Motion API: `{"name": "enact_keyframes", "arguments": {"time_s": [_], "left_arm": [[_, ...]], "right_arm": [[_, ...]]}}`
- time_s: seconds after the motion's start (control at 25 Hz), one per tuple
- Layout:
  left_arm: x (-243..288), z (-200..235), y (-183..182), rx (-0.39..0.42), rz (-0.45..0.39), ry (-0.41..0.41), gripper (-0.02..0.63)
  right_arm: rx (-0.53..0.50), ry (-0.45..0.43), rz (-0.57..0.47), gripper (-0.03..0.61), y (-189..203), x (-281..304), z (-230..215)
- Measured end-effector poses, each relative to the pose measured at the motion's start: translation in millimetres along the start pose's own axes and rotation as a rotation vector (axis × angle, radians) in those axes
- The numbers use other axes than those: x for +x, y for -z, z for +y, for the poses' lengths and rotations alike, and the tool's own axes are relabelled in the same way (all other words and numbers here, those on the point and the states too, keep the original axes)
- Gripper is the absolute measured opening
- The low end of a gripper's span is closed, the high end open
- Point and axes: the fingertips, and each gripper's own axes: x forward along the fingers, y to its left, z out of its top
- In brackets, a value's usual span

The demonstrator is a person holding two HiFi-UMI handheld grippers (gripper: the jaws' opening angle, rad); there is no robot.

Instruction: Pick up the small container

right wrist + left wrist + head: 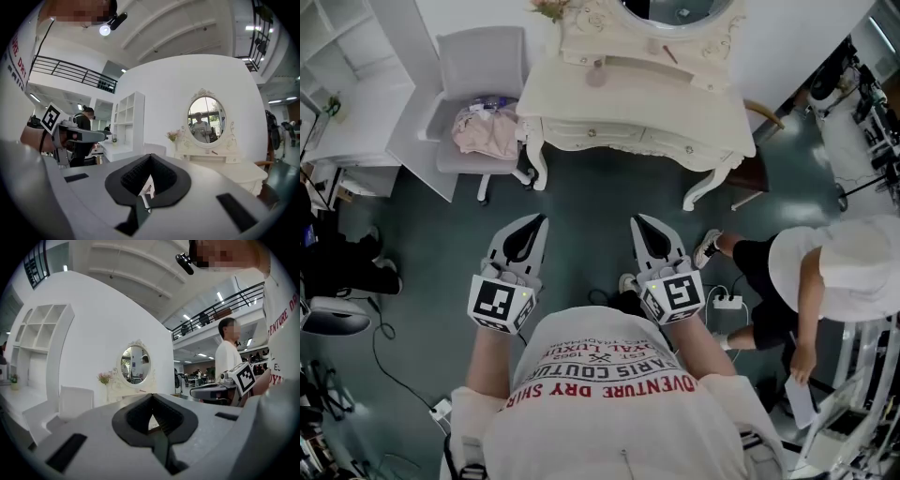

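Left gripper: carried level, jaws pressed together, nothing between them.
Right gripper: carried level, jaws likewise closed tip to tip, nothing gripped.
Small container: a small pinkish round item is seen on the raised shelf of the dressing table, well ahead of both grippers; its contents cannot be told.
Head view only: the table top is shown from above, and a pink cloth is seen lying on the chair.
Gripper views only: a person is seen reflected in the oval mirror, and a railed balcony is shown overhead.
Writing: "DRY" is read in red on the wearer's shirt.
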Motion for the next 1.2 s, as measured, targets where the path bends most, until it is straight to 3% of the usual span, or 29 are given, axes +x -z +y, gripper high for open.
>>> {"name": "enact_keyframes", "arguments": {"time_s": [0.6, 0.88, 1.2], "left_arm": [[22.8, 22.7, 22.4, -0.043, 0.044, -0.017, 0.006], [97.1, 45.9, 23.4, -0.047, 0.069, -0.094, 0.006], [226.9, 70.8, 2.8, -0.057, 0.075, -0.183, 0.006]], "right_arm": [[0.021, 0.020, 0.071, -0.002, 25.5, 28.7, -22.3], [0.030, -0.069, 0.081, -0.002, 28.8, 93.0, -84.6], [0.016, -0.160, 0.096, -0.002, 16.0, 171.8, -196.1]]}}
